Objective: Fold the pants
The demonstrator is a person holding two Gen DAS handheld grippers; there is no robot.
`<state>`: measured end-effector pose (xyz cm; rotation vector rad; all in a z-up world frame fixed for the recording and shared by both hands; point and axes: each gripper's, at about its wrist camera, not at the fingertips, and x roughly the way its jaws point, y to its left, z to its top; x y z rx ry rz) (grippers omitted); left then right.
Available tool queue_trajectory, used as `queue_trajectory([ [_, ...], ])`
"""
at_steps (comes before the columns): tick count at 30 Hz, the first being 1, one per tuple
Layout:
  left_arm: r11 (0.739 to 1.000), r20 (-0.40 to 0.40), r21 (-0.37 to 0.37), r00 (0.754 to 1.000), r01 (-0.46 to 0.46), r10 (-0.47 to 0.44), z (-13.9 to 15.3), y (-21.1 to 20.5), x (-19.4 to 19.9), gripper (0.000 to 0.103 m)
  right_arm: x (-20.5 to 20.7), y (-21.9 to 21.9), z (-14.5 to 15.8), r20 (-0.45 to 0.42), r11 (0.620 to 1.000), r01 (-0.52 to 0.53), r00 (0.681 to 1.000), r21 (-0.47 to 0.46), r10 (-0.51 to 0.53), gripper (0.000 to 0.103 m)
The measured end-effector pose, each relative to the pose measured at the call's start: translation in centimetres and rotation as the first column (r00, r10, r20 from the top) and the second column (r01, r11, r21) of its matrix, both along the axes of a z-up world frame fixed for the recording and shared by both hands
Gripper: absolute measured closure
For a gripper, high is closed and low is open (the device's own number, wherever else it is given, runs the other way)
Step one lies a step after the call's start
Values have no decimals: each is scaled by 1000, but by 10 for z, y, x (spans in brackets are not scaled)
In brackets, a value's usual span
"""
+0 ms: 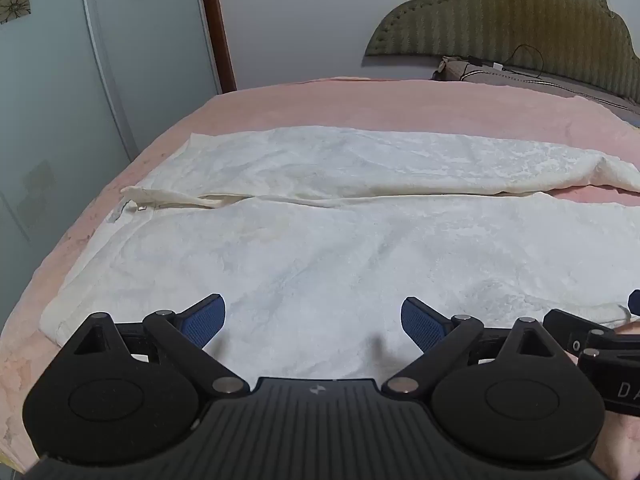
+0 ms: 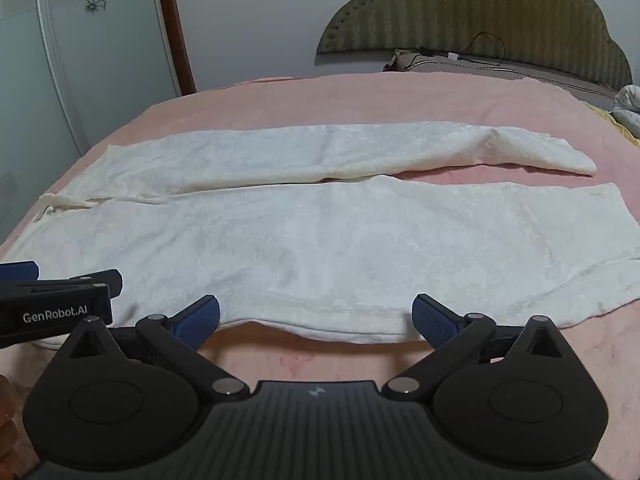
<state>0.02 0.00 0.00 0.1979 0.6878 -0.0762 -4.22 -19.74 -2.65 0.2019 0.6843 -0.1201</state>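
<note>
White pants (image 1: 320, 240) lie flat on the pink bed (image 1: 360, 100), waistband at the left, both legs running to the right side by side. My left gripper (image 1: 313, 320) is open and empty, hovering over the near leg by the waist end. In the right wrist view the pants (image 2: 320, 240) spread across the bed (image 2: 360, 96). My right gripper (image 2: 316, 318) is open and empty at the near edge of the near leg. The left gripper (image 2: 60, 300) shows at its left; the right gripper's body (image 1: 600, 344) shows at the left view's right edge.
A green padded headboard (image 2: 472, 12) and a pillow with a cable (image 2: 480, 60) stand at the far right. A wardrobe with flower stickers (image 2: 92, 40) stands at the left past the bed's edge. A wooden door frame (image 1: 216, 28) is behind.
</note>
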Motion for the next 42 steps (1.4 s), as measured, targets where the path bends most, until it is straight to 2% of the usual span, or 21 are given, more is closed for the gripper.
queue_trajectory([
  [3,1000,-2,-1,1000,0,0,0,-1,0,6,8,1,3,-1,1000,2,1000,0,-2,0],
  [9,1000,-5,-5,1000,-19,19,-2,-2,-1,8,-1,2,-6,3,1000,-11,1000,11,11,0],
  [11,1000,-10,-13,1000,-21,21,-1,0,0,8,5,1,-3,-34,1000,-17,999,12,17,0],
  [14,999,-17,-27,999,-27,27,-4,4,2,8,4,0,-4,-38,1000,-18,999,12,19,0],
  [42,999,-25,-28,999,-30,29,-7,7,3,7,3,3,-6,-50,1000,-21,999,2,21,0],
])
